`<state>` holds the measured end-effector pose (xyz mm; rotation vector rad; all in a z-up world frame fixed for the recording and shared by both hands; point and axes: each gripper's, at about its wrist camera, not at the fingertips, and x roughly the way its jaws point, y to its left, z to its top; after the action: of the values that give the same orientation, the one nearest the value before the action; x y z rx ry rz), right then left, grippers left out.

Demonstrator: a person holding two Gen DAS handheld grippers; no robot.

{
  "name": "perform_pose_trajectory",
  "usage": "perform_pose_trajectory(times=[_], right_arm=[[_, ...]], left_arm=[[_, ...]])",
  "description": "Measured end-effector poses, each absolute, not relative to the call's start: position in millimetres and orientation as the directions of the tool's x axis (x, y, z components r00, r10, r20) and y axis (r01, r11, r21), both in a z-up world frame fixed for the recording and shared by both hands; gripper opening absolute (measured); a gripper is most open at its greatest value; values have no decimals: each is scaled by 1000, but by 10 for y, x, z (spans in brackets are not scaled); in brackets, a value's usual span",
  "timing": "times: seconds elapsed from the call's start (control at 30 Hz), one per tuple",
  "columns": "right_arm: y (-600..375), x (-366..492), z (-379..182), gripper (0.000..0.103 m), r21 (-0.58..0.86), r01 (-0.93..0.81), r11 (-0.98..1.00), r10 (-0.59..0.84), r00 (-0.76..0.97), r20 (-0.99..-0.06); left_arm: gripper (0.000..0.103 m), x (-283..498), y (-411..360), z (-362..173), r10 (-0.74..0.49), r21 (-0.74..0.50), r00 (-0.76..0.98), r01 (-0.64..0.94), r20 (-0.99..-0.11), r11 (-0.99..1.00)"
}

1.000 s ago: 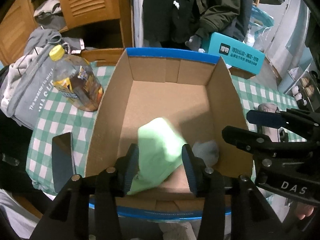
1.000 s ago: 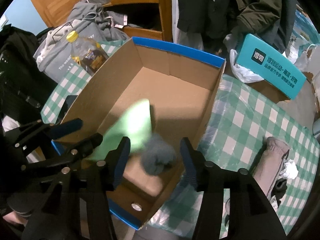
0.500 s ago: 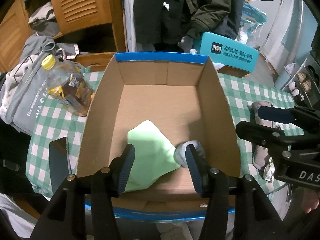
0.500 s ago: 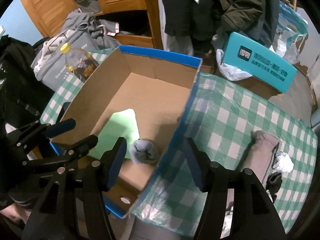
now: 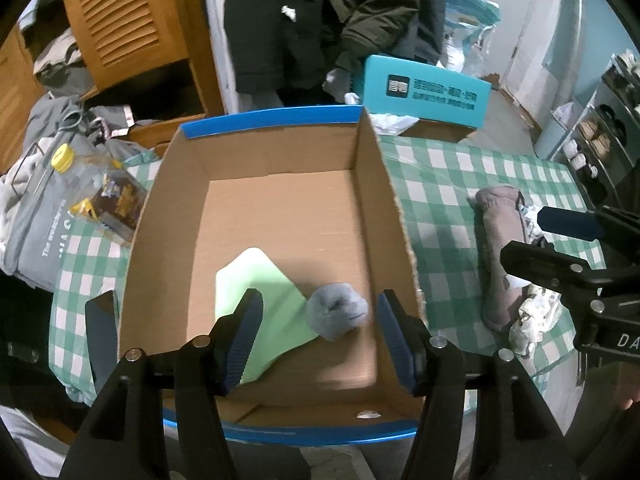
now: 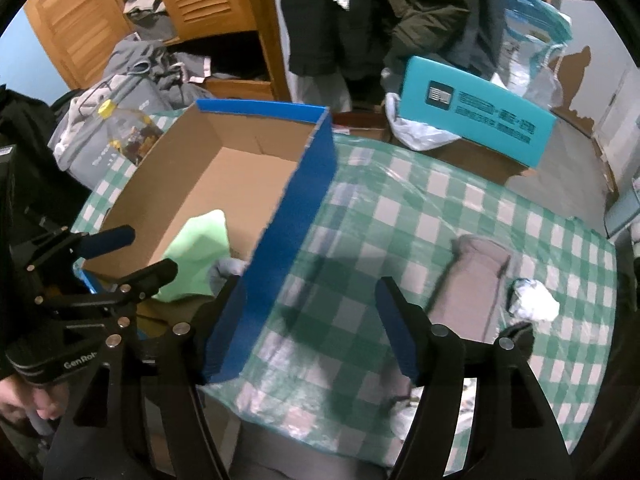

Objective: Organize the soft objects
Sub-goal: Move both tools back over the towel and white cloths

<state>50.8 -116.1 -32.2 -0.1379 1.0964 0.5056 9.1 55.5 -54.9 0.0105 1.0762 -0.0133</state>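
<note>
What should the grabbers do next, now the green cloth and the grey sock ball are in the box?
Probably the right gripper should reach for the brownish rolled cloth on the checked tablecloth. Its jaws are opening with nothing between them, that cloth lies outside the cardboard box, and the green cloth and grey sock ball already lie inside.

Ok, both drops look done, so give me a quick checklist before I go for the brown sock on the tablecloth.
1. Green cloth inside the cardboard box: ok.
2. Grey sock ball inside the box: ok.
3. Left gripper empty, jaws opening: ok.
4. Right gripper empty, jaws opening: ok.
5. Right gripper clear of the box wall: not ok, its left finger overlaps the blue wall in the right wrist view.
6. Brown sock unobstructed: cannot tell, a white crumpled item lies beside it.
</note>
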Motion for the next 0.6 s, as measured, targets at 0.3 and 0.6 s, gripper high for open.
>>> perform_pose_trajectory(times=[0.3, 0.6], right_arm=[[-1580, 494, -415, 71, 140, -407, 902, 303, 367, -880], [-1914, 501, -505, 71, 127, -379, 917, 278, 374, -885]], left_arm=[[70, 112, 269, -538, -14, 15, 469, 59, -883, 998], [78, 159, -71, -597, -34, 13, 447, 102, -894, 995]])
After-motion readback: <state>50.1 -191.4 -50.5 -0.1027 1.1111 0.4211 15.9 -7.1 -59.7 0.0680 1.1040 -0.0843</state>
